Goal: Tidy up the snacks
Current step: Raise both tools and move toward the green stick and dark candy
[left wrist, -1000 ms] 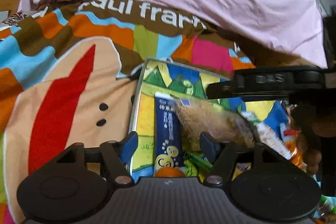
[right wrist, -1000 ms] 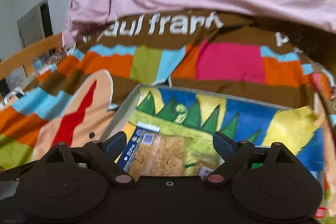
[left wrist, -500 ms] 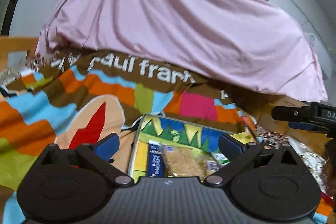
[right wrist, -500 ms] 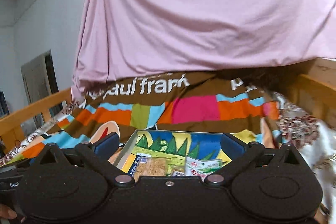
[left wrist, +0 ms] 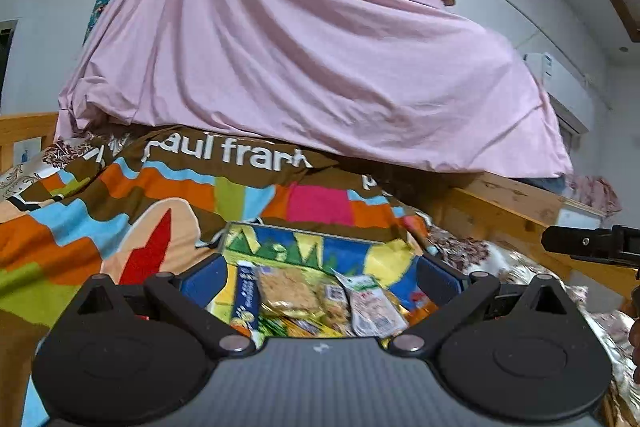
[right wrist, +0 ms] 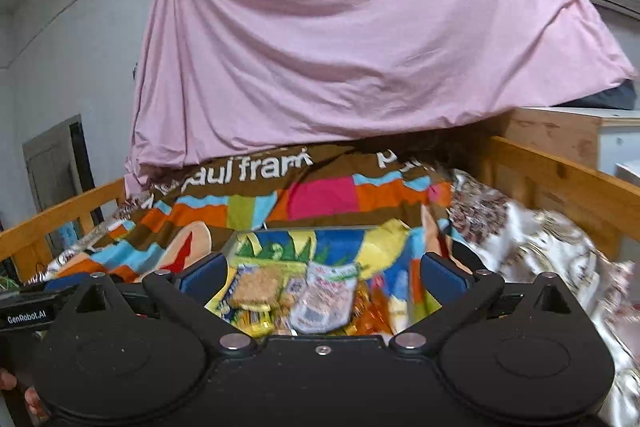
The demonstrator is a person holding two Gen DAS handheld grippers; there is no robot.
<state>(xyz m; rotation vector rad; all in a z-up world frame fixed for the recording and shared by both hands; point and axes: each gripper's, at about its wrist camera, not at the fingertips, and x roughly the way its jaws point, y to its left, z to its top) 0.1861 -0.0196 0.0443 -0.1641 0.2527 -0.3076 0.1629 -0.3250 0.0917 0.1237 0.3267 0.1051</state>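
Both the left hand-held gripper (left wrist: 318,277) and the right hand-held gripper (right wrist: 322,273) are gaping empty, snacks (left wrist: 320,303) lying in the tray (left wrist: 304,245) at lower centre (equally near either hand-held gripper).

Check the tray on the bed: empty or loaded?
Loaded. The tray holds a pile of snack packets on its near side; its printed floor shows bare farther back.

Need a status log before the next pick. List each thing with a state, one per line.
Left gripper: open, empty.
Right gripper: open, empty.
Tray: flat on the blanket, holding snacks.
Blue packet: lying in the tray.
Cracker pack: sealed, lying beside it.
Pink sheet: hung up, draped.
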